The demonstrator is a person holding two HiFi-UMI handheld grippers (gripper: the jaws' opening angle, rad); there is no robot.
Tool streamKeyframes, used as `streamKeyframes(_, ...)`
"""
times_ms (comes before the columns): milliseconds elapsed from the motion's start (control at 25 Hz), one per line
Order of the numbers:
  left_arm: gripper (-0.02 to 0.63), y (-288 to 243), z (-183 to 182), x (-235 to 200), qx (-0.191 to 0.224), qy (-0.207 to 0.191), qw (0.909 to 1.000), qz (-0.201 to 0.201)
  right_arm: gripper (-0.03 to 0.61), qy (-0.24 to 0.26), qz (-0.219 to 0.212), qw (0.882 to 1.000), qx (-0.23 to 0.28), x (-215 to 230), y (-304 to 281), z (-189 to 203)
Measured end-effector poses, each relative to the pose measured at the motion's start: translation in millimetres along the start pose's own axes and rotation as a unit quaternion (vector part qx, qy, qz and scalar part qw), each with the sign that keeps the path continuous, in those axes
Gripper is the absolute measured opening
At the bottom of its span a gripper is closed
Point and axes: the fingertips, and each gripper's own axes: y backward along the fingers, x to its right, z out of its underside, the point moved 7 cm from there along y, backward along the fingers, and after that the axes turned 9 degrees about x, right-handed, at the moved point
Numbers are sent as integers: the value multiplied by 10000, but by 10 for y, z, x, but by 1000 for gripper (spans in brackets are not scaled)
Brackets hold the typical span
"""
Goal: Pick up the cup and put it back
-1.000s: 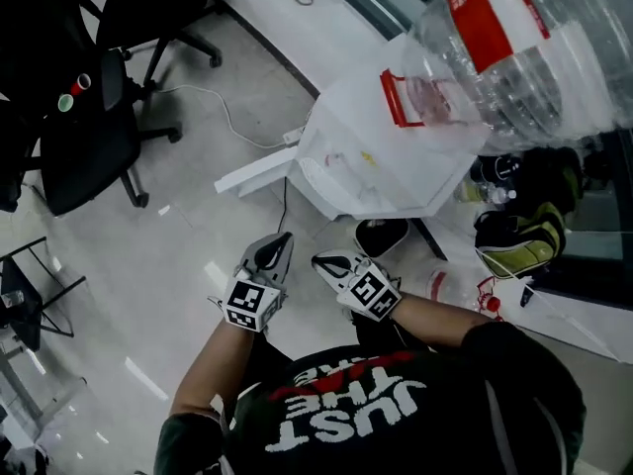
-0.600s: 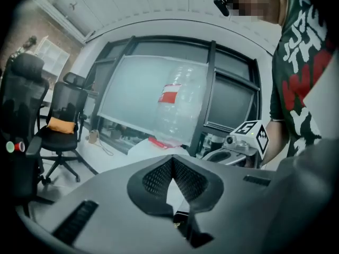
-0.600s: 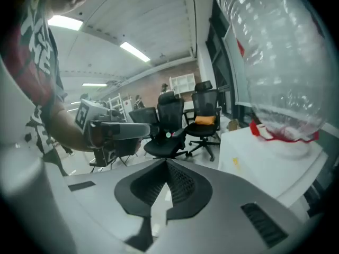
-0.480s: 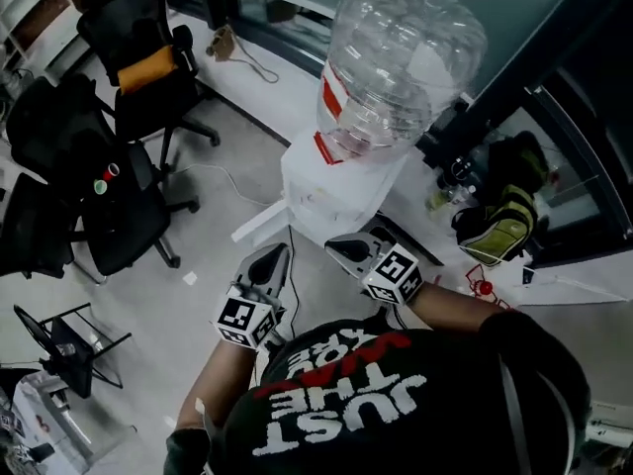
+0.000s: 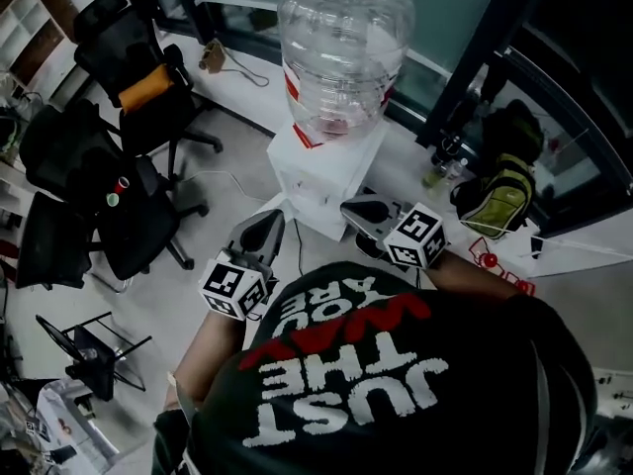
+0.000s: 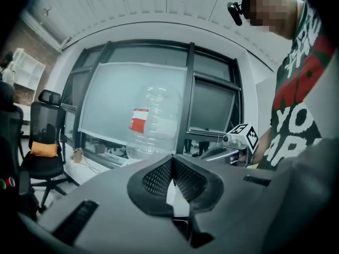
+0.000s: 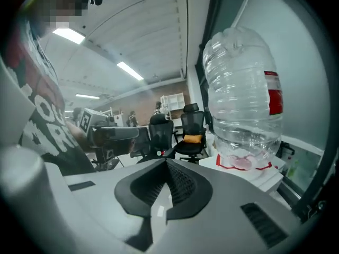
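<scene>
No cup shows in any view. My left gripper (image 5: 272, 223) and my right gripper (image 5: 352, 209) are held side by side in front of the person's chest, both pointing at a white water dispenser (image 5: 318, 171). A large clear bottle (image 5: 341, 43) with a red label tops it. Both grippers are shut with nothing between their jaws. In the left gripper view the shut left gripper (image 6: 172, 164) faces the bottle (image 6: 152, 121), with the right gripper (image 6: 229, 143) to its right. In the right gripper view the shut right gripper (image 7: 166, 169) has the bottle (image 7: 244, 102) close on the right and the left gripper (image 7: 108, 134) on the left.
Black office chairs (image 5: 109, 181), one with an orange cushion (image 5: 148, 85), stand on the floor at the left. A green-and-black backpack (image 5: 499, 191) lies to the dispenser's right beside dark window frames (image 5: 495, 28). A cable (image 5: 237, 181) runs across the floor.
Both grippers have risen together and now point more level at the dispenser. The head view has swung, so the bottle moved from the upper right to the top centre.
</scene>
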Motion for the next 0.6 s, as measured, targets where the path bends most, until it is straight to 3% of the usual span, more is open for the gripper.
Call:
streamKeyframes(320,-3,-81,-19,110,-33,-2,9998,174,32,-410,166,9990,25,32,75,-25)
streamKeyframes(600,-3,23,-21,92,42,15,10000,42,32,-185,51,9998,65,-47,-37,-97)
